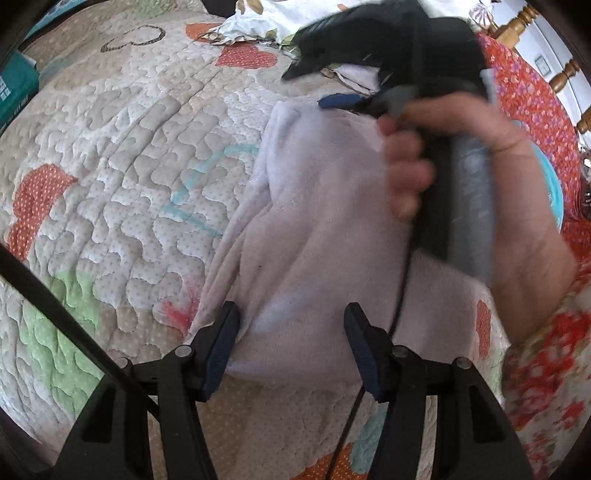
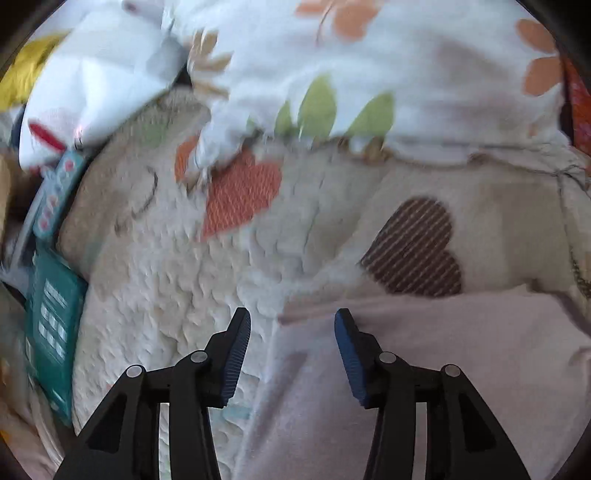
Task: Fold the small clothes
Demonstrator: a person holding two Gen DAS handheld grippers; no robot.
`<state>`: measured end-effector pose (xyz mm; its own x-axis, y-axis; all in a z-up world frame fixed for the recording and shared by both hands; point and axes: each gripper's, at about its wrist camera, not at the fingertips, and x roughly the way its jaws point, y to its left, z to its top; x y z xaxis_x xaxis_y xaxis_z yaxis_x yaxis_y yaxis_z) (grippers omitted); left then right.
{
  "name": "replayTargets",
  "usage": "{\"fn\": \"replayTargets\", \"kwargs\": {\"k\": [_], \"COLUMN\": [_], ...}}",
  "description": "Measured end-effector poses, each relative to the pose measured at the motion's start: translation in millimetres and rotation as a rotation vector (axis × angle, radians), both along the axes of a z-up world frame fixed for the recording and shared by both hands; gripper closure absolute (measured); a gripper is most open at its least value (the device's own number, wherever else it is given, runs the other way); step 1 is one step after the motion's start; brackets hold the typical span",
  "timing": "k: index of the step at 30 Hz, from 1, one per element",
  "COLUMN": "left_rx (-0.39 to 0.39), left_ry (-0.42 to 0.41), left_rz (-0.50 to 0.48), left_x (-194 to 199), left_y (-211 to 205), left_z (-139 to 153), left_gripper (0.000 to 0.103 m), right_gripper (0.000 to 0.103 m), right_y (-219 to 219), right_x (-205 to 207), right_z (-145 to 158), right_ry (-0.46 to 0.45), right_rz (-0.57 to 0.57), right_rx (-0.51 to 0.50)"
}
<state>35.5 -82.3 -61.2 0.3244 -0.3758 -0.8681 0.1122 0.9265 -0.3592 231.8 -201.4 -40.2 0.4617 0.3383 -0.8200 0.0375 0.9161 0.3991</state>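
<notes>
A pale pink small garment (image 1: 314, 236) lies flat on the quilted bed cover (image 1: 110, 155). My left gripper (image 1: 291, 325) is open, its jaws straddling the garment's near edge. The right gripper, held in a hand (image 1: 461, 155), hovers over the garment's far end in the left wrist view, its blue fingertip (image 1: 340, 100) showing there. In the right wrist view my right gripper (image 2: 291, 328) is open above the garment's edge (image 2: 424, 350), holding nothing.
A white floral blanket (image 2: 369, 74) is heaped at the far side of the bed. A teal box (image 2: 51, 332) and a toy remote (image 2: 59, 192) lie at the left bed edge. A red floral cloth (image 1: 532, 103) and wooden bed posts (image 1: 517, 22) are at right.
</notes>
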Motion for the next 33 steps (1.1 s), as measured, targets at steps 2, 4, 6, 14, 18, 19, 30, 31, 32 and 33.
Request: {"fn": "replayTargets", "kwargs": {"k": [2, 4, 6, 14, 18, 19, 30, 31, 32, 33], "left_rx": [-0.017, -0.070, -0.105, -0.054, -0.056, -0.065, -0.157, -0.173, -0.188, -0.189], "left_ry": [-0.005, -0.021, -0.046, -0.106, -0.043, -0.035, 0.010, 0.023, 0.038, 0.044], "left_rz": [-0.015, -0.033, -0.034, 0.083, 0.113, 0.121, 0.230, 0.225, 0.217, 0.211], "left_x": [-2.3, -5.1, -6.5, 5.0, 15.9, 18.2, 30.1, 31.7, 34.0, 34.2], "left_y": [-0.6, 3.0, 12.5, 35.3, 37.5, 39.6, 81.0, 80.0, 77.6, 75.3], "left_z": [5.5, 14.9, 23.8, 39.6, 28.3, 27.7, 37.8, 36.1, 32.5, 31.1], "left_gripper": [0.045, 0.045, 0.045, 0.044, 0.044, 0.044, 0.034, 0.034, 0.033, 0.033], "right_gripper": [0.047, 0.045, 0.045, 0.045, 0.046, 0.047, 0.042, 0.035, 0.029, 0.028], "right_y": [-11.8, -22.3, -37.0, -108.1, -107.4, -105.0, -120.3, -128.0, -134.9, -143.4], "right_x": [-16.1, -37.8, -63.2, -177.4, -218.3, -226.8, -293.1, -294.2, -292.9, -289.0], "right_z": [18.9, 33.3, 43.6, 46.9, -0.8, -14.4, 18.6, 22.5, 23.1, 19.6], "right_ry": [-0.033, -0.054, -0.067, -0.081, 0.012, 0.035, -0.096, -0.115, -0.125, -0.125], "right_rz": [-0.012, -0.012, -0.015, -0.031, -0.023, -0.026, -0.054, -0.074, -0.101, -0.136], "right_rx": [0.071, 0.068, 0.050, 0.344, 0.425, 0.429, 0.246, 0.228, 0.220, 0.225]}}
